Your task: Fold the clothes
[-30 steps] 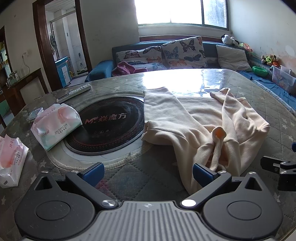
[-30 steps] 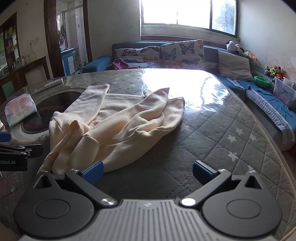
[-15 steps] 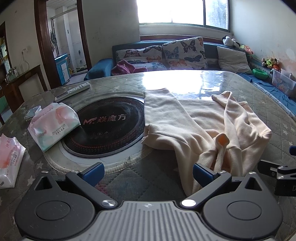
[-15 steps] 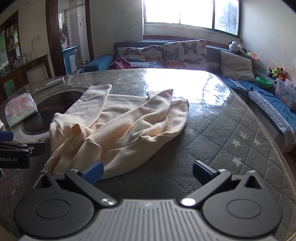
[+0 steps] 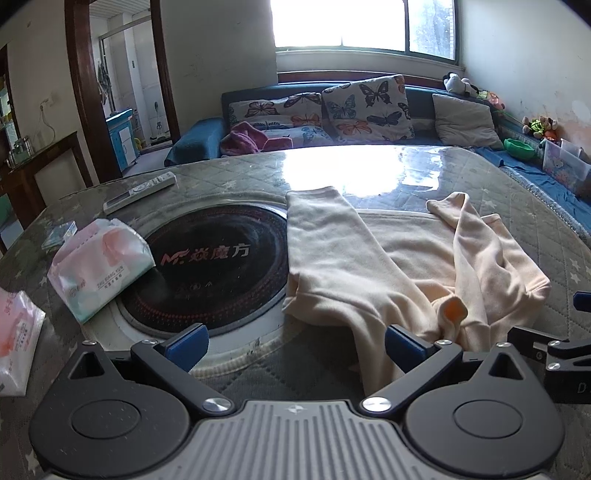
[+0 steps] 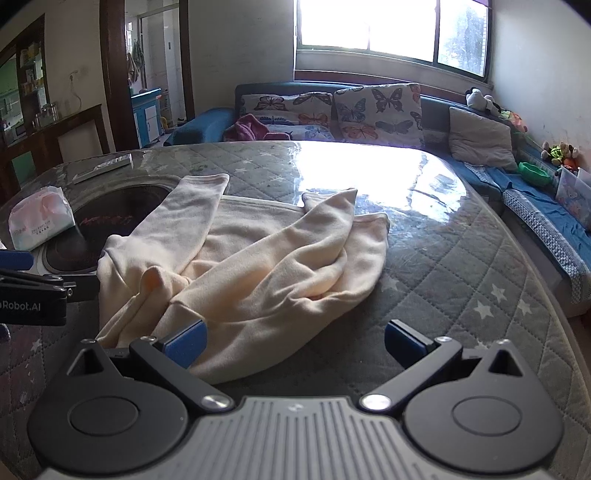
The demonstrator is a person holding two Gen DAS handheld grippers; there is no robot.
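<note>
Bright window (image 5: 364, 24) (glaring) above sofa (image 5: 421, 110).

one cream garment (image 5: 373, 266) with two sleeves; two tissue packs: one white and pink (image 5: 98, 264), one at the left edge (image 5: 16, 339); one remote control (image 5: 140, 192); one black round cooktop (image 5: 218, 266); two butterfly cushions: (image 5: 369, 107) and (image 5: 277, 110); one grey pillow (image 5: 463, 120); one green bowl (image 5: 519, 147); one magenta cloth (image 5: 243, 138); two grippers: left (image 5: 295, 345), right (image 6: 295, 341).
</note>
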